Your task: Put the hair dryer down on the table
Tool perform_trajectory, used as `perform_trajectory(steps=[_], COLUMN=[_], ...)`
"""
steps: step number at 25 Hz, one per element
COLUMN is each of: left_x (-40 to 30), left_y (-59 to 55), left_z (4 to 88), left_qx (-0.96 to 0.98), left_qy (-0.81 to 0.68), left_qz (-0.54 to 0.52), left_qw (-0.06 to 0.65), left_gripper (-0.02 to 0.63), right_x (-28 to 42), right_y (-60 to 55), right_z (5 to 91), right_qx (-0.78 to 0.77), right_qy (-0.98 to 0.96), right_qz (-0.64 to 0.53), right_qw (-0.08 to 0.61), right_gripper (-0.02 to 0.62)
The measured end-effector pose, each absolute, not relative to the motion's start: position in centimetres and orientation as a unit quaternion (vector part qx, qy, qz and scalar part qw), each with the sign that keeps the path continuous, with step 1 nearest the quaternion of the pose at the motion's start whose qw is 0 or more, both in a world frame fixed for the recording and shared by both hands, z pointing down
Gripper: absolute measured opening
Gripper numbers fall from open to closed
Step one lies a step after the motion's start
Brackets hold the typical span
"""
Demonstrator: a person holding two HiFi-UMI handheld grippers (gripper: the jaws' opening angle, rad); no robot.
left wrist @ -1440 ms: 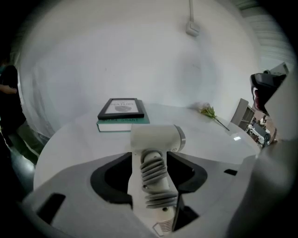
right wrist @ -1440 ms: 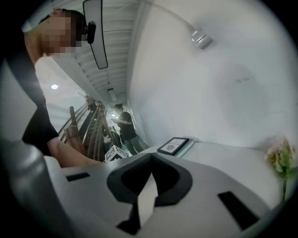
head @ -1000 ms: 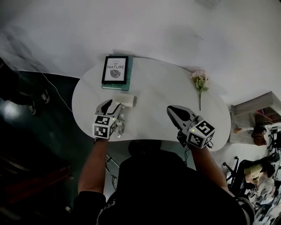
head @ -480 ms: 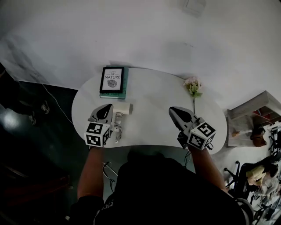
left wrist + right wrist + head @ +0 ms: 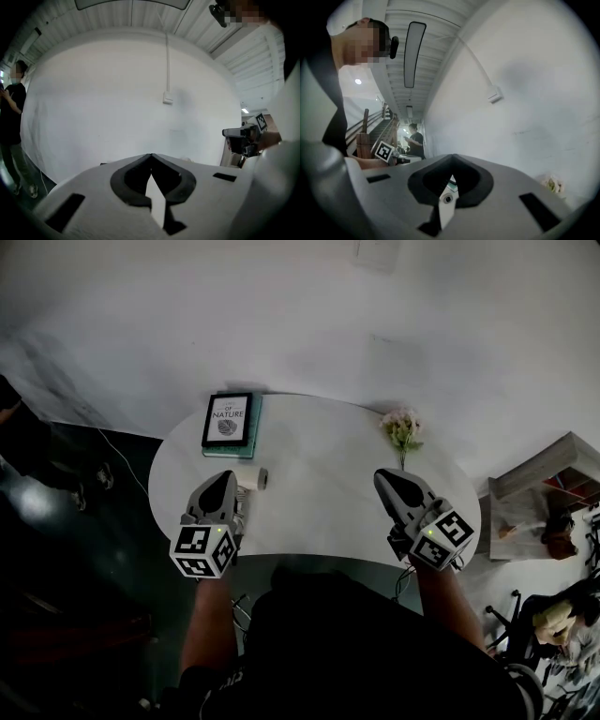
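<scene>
Hair dryer (image 5: 253, 479) is lying on the white table (image 5: 319, 512), poking out just right of my left gripper (image 5: 222, 482), which covers part of it from above. Left jaws are pressed together, nothing between them. Same for my right gripper (image 5: 386, 479) across the table. Book (image 5: 228, 420) and flowers (image 5: 403, 427) sit by the far edge

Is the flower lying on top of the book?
No, the flower lies at the far right of the table, well apart from the book at its far left.
</scene>
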State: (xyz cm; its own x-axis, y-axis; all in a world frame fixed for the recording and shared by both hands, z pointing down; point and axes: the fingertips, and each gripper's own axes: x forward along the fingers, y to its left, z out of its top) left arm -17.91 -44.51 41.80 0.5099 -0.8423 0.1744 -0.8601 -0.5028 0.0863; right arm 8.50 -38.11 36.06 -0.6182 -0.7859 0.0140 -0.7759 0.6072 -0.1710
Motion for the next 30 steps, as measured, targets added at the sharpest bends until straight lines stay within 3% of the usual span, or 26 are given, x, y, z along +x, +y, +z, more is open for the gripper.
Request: perform_trajectory(steps=[30], left_x=[-14.7], left_y=[-41.8], left_z=[37.8], left_qx=[0.861], left_qy=[-0.507], left_qz=[0.011], left_qw=[0.046], left_gripper=[0.008], right_x=[9.5], right_y=[-35.8], right_z=[34.7], right_qx=[-0.411], right_qy=[0.910], right_qz=[-0.039], right_qw=[0.040], right_gripper=[0.003])
